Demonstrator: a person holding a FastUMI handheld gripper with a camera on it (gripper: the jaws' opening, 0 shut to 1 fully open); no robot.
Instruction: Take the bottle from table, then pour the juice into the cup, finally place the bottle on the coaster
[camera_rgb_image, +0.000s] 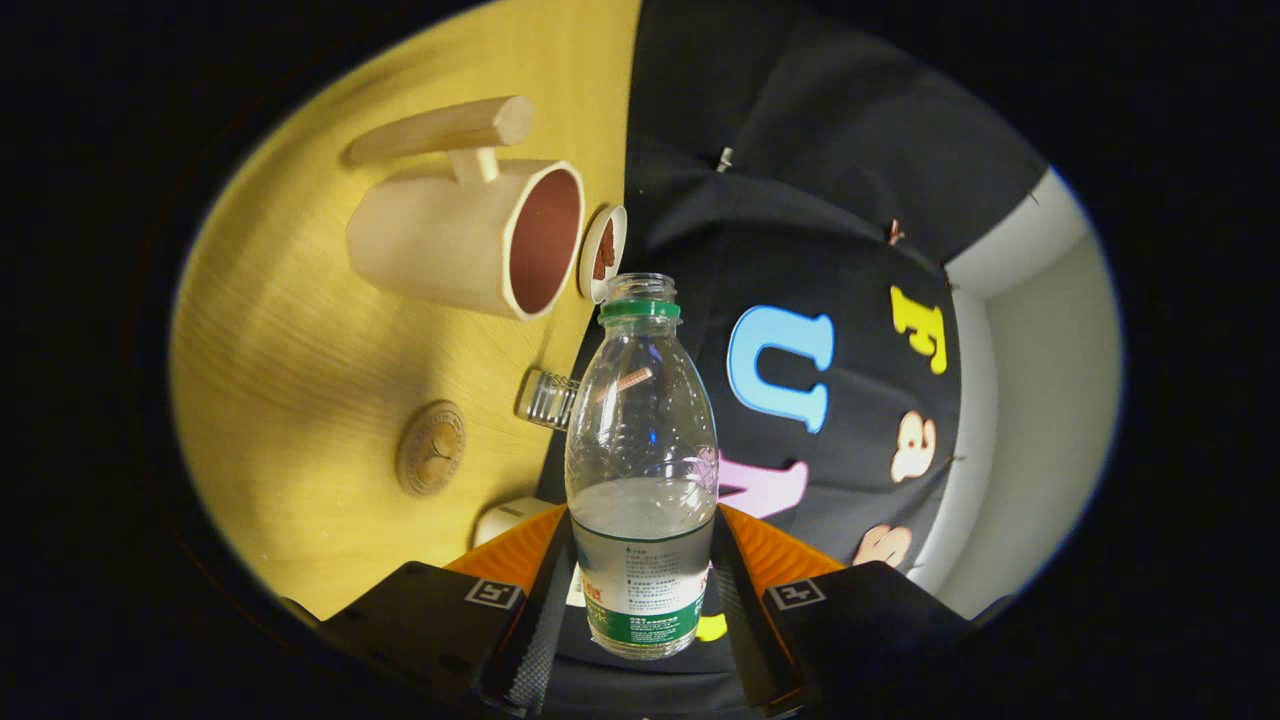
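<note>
- Far over at nine o'clock from the bottle, the round wooden coaster (431, 449) lies flat on the yellow table (290, 340), bare, waiting for the last step.
- Up at eleven o'clock sits a big wooden mug (465, 235) with a long handle, its reddish mouth turned toward the bottle's neck; a small round dish (603, 254) is just beside it.
- Just beside the bottle's shoulder, at ten o'clock, a small clear glass cup (549, 399) stands on the table's edge; that looks like the pour target, though the mug could be it.
- Centre now: the gripper (640, 600) is clenched on the bottle (641, 470), both fingers pressing its labelled lower body, cap off, clear liquid roughly half up.
- Judged from the rolled view, the pour is under way or about to be: the mouth wants to come right over the cup's rim, tipping slowly, grip firm.
- Watch the mug and dish near the neck; they crowd the swing.
- At three o'clock hangs the black booth cloth (860, 200).
</note>
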